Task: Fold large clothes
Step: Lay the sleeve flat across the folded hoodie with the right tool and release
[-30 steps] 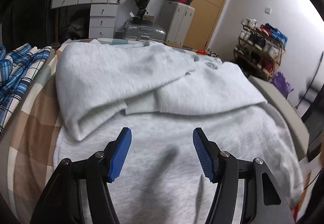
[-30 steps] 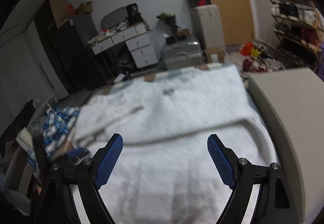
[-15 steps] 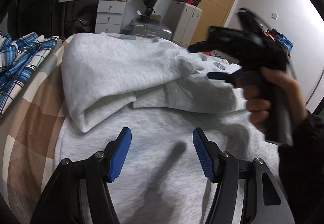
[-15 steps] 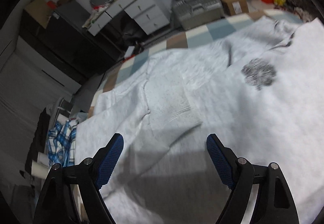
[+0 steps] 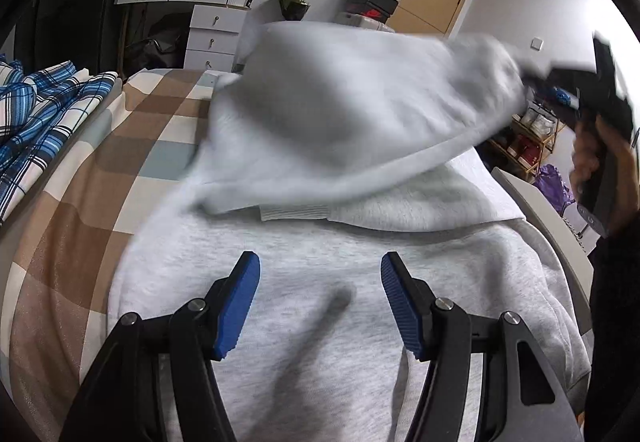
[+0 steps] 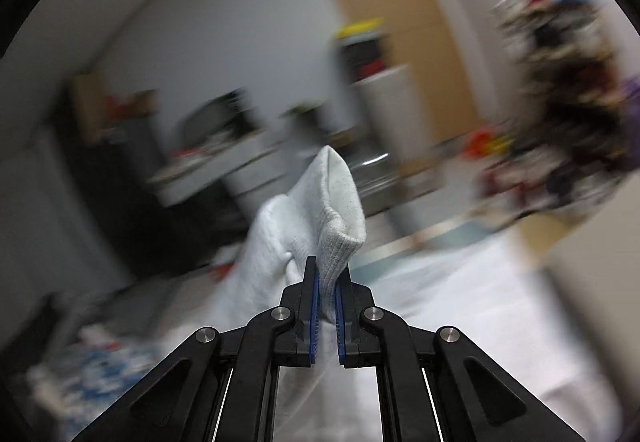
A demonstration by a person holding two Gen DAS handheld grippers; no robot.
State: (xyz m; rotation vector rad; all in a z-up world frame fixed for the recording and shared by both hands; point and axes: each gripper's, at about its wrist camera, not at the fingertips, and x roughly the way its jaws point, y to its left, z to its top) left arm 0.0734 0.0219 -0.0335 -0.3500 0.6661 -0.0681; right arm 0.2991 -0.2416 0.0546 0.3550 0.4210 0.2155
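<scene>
- Checked brown, cream and pale-blue bed cover (image 5: 80, 210) fills the left of the left wrist view; in the right wrist view it is only a blurred strip.
- Pale grey sweatshirt (image 5: 320, 314) lies spread on the bed, body flat under the left tool. One sleeve (image 5: 360, 114) is lifted and stretched across toward the right edge of that view, smeared by motion.
- Blue plaid cloth (image 5: 36, 114) bunched at the bed's left edge, sharp only in the left view.
- Left tool (image 5: 320, 298): blue pads about half apart, nothing between them, above the sweatshirt's body; whether it touches the cloth cannot be told.
- Right tool (image 6: 327, 282): jaws closing, pads pressed on the ribbed cuff (image 6: 336, 234), which stands up above the tips. The left view shows this tool only as a dark blur at far right, gripped by a hand (image 5: 596, 162).
- Room behind the right tool is too blurred to read.
</scene>
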